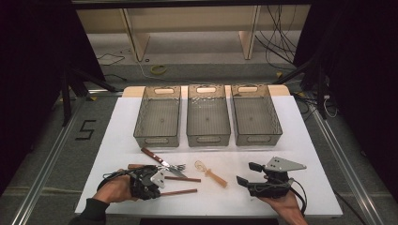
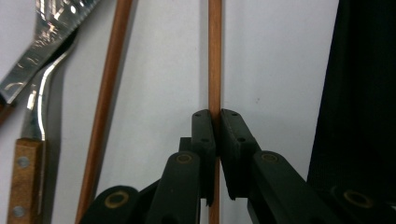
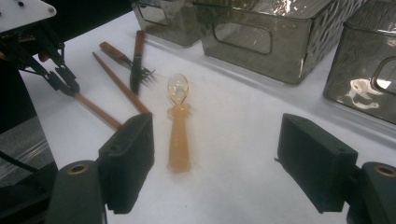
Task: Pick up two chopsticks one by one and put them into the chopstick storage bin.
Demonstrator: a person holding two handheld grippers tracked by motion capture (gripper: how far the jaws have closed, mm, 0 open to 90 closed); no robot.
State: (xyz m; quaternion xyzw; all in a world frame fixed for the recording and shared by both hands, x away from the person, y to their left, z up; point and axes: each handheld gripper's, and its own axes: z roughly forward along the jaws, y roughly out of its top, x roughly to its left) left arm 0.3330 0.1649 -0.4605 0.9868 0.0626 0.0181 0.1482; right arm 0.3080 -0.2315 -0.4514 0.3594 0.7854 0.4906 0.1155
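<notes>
My left gripper [image 2: 217,122] has its jaws closed on a chopstick [image 2: 215,56] — the pads pinch it from both sides near one end, and the rest of the stick runs straight out ahead of the fingers, lying flat on the table [image 2: 280,56]. A thin wooden rod like this should be light and stiff, but round and narrow enough to roll or pivot in the pads, so I judge a grip nearer its middle would swing less when lifted. A second chopstick [image 2: 108,84] lies just to one side of the fingers, with a knife [image 2: 42,42] and fork [image 2: 35,107] beyond it. My right gripper [image 3: 215,158] rests with its jaws wide and nothing between them; the spoon [image 3: 179,126] lies just ahead of one finger, translucent plastic and likely slippery. The table is white and smooth, so little will stop a stick sliding. Three grey bins [image 1: 208,115] stand in a row well beyond the fingers — past them, a floor with loose cables [image 1: 277,44].
</notes>
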